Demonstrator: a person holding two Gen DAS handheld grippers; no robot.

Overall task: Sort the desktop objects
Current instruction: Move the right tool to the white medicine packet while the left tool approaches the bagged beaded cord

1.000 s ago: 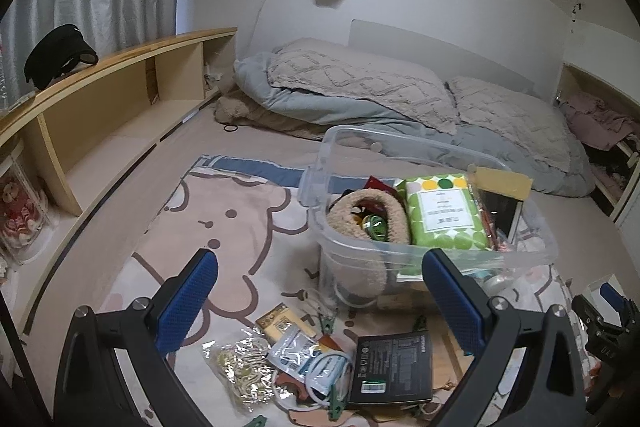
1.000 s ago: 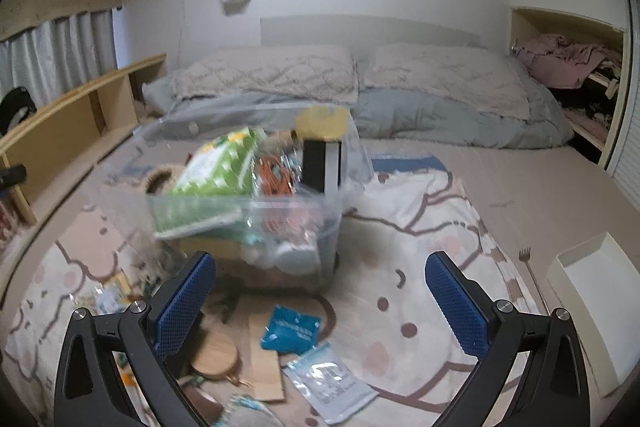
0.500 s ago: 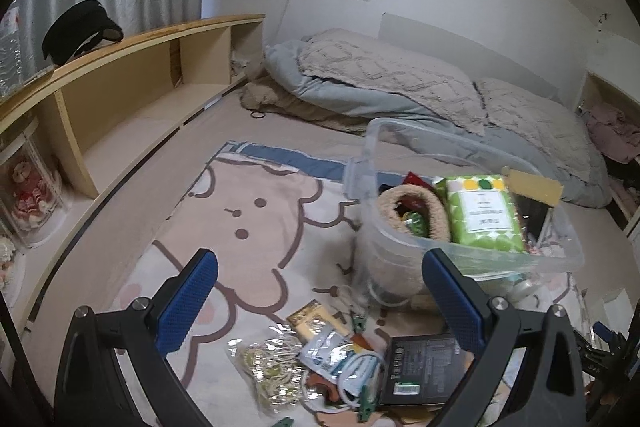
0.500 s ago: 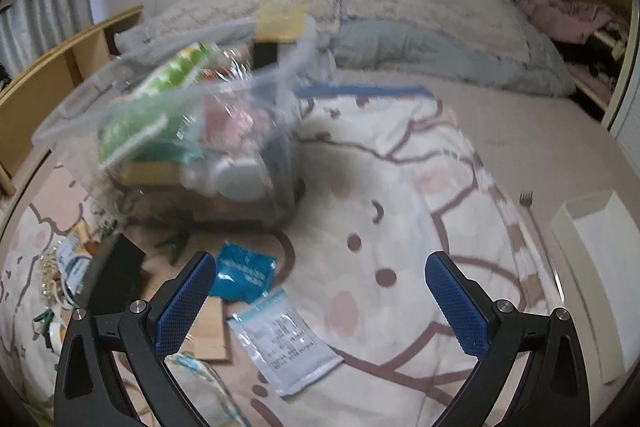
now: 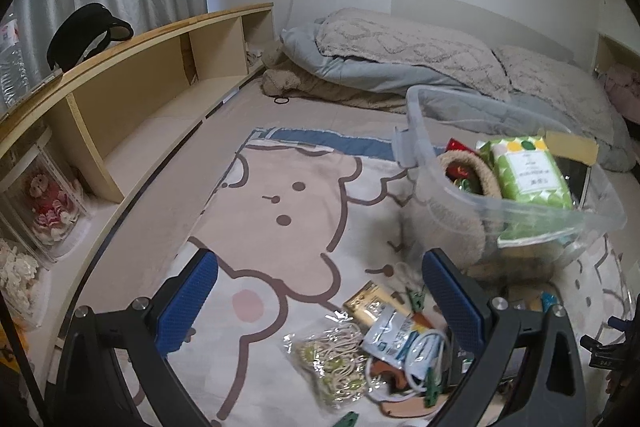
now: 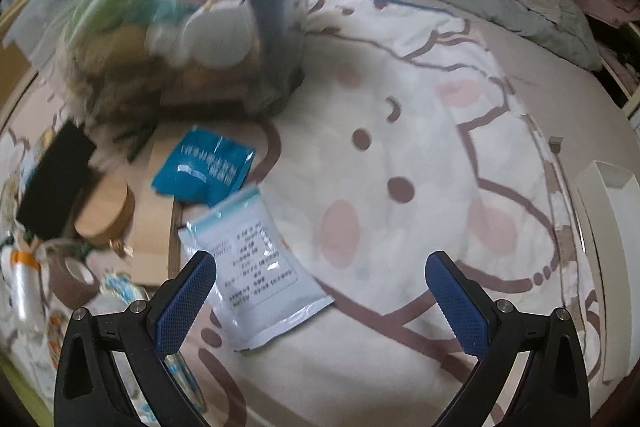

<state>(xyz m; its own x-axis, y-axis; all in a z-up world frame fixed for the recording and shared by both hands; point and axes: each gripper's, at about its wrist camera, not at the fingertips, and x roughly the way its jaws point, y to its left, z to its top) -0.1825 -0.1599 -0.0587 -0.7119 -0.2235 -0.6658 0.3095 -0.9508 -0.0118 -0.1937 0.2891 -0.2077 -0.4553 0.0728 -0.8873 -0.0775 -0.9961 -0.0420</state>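
Evidently, the white sachet (image 6: 258, 267) is judged light and limp, best pinched at an edge; both grippers' fingers (image 6: 184, 295) are spread, empty.

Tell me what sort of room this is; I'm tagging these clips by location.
Most likely a bedroom, with the sorting done on the bed itself. Pillows and a folded grey duvet lie at the head, a low wooden shelf unit runs along the curtained window, and a cartoon blanket covers the work surface.

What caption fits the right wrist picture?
Open right gripper hovers over a white pouch and blue packet on the blanket.
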